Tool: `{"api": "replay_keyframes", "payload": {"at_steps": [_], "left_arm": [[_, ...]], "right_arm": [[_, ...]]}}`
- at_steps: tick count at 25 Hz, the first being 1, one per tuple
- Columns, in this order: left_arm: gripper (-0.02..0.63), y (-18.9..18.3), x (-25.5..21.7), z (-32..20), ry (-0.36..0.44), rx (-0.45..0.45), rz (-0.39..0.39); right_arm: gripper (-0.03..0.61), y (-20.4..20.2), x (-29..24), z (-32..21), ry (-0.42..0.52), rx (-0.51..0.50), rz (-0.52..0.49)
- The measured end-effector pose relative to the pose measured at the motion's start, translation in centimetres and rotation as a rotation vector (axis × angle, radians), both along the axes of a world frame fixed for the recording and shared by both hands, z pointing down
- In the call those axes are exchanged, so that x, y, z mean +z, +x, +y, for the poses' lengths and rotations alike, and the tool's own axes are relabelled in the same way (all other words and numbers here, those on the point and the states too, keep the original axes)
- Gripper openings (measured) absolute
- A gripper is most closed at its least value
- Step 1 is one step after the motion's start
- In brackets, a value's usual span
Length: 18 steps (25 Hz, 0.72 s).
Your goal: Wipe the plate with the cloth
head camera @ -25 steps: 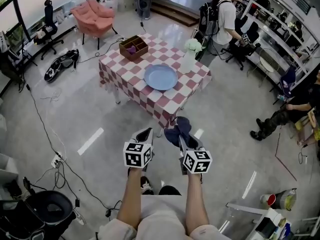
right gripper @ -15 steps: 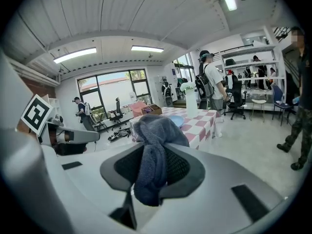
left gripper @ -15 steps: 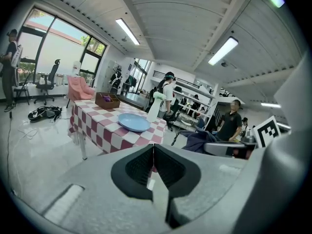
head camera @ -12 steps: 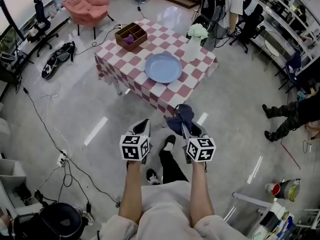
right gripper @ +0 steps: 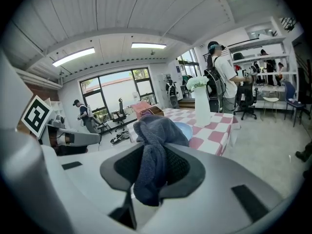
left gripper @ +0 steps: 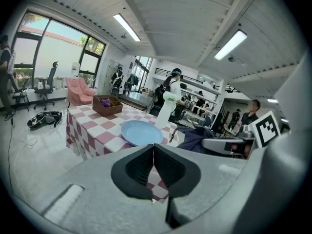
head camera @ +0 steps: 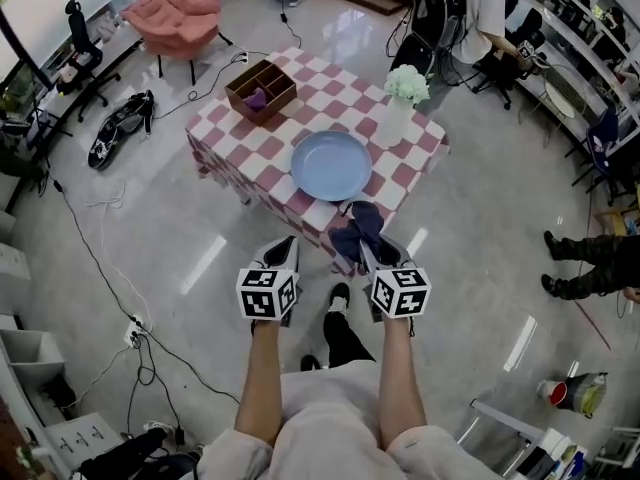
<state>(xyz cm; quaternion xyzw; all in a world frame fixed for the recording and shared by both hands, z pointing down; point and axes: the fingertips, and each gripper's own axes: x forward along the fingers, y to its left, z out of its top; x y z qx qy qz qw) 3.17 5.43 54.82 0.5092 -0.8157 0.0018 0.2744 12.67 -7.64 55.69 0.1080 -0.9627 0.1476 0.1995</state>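
Head view: we hold both grippers out short of the checkered table [head camera: 240,138]. On it we see the blue plate [head camera: 331,165] near the front edge, a wooden box [head camera: 260,90] at the far left corner and a white vase [head camera: 393,120] just beside the plate. Our left gripper [head camera: 287,251] has its jaws pressed together with nothing between them. Our right gripper [head camera: 368,253] is clamped on the dark blue cloth [head camera: 357,230], which bunches above the jaws, not touching the plate

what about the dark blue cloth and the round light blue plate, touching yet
Apart. The left gripper view shows the cloth, clamped in the right gripper, held in the air short of the plate, with checked tablecloth visible between them.
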Motion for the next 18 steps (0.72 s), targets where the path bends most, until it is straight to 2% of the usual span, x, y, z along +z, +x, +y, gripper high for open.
{"api": "replay_keyframes", "payload": {"at_steps": [5, 8, 13, 18], "left_arm": [[0.011, -3.3, 1.1, -4.4, -0.055, 0.018, 0.003], [0.011, -5.5, 1.6, -7.2, -0.093, 0.033, 0.004], [0.011, -9.5, 0.9, -12.0, -0.108, 0.032, -0.009], [0.011, -13.3, 1.4, -13.8, -0.123, 0.000, 0.003]], "right_arm": [[0.114, -4.1, 0.3, -3.6, -0.057, -0.035, -0.048], [0.114, -6.4, 0.9, -6.3, -0.079, -0.038, -0.043], [0.114, -10.3, 0.4, -11.3, -0.109, -0.040, -0.046], [0.114, -13.5, -0.1, -14.4, -0.087, -0.049, -0.042]]}}
